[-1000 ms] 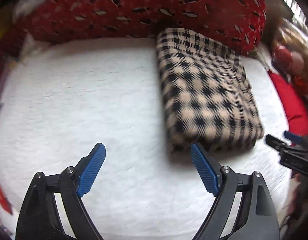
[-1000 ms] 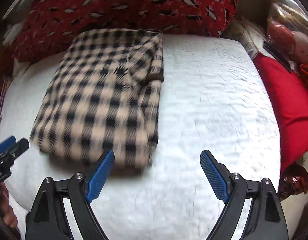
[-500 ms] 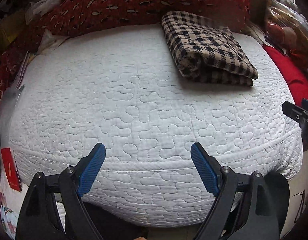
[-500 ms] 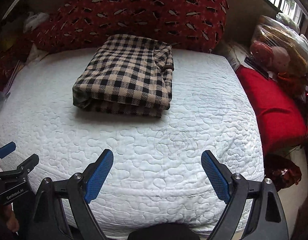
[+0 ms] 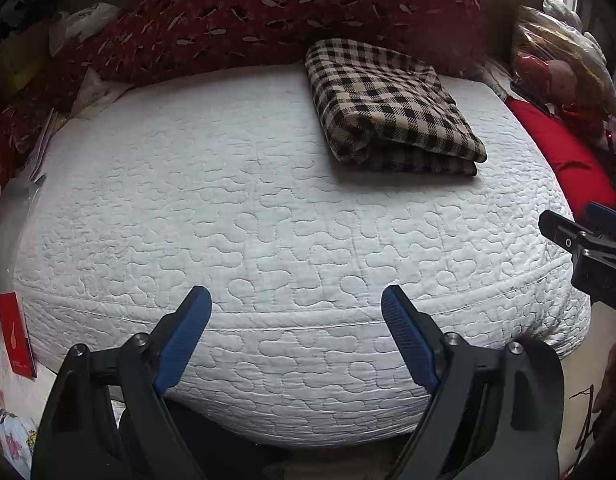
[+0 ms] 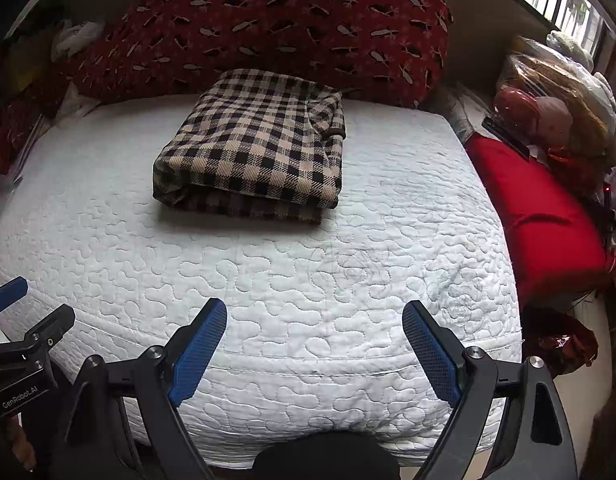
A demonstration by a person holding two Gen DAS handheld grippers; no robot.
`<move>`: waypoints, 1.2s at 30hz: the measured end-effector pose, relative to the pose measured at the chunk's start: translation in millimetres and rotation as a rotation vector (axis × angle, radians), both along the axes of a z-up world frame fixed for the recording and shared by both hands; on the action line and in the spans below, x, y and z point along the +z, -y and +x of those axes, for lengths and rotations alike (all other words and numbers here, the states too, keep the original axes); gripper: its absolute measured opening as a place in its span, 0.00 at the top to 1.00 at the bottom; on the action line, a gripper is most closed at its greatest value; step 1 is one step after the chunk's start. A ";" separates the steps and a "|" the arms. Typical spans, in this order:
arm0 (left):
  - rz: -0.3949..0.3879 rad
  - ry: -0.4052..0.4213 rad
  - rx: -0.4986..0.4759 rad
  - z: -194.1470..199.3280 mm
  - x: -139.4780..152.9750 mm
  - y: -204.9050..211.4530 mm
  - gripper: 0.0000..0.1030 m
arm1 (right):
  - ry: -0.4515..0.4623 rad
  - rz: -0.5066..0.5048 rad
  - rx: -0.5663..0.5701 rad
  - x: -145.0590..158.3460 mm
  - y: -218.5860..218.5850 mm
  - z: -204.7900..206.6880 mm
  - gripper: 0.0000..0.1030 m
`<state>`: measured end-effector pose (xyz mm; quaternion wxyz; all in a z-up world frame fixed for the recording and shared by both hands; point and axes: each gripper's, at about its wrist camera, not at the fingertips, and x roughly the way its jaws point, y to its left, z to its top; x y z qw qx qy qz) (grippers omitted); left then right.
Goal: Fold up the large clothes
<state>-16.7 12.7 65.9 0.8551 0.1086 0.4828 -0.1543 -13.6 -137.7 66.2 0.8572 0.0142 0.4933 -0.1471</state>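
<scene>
Checked garment point(image 6: 253, 148) folded into thick rectangle, lies flat on white quilted bed point(image 6: 316, 292), toward far side, just before red patterned pillow point(image 6: 267, 24); long axis runs from near edge toward pillow, stacked fold edges face near side. Red cushion point(image 6: 536, 216) beside bed on right, bagged soft items behind it. Left hand-held gripper point(image 5: 295, 328) spread, empty, over bed's near edge. Right hand-held gripper point(image 6: 314, 344) spread, empty. Nothing between grippers and garment
</scene>
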 end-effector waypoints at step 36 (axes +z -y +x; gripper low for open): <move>-0.029 -0.030 -0.016 25.4 14.8 94.3 0.15 | 0.122 -0.096 -0.058 27.7 77.3 -9.9 0.01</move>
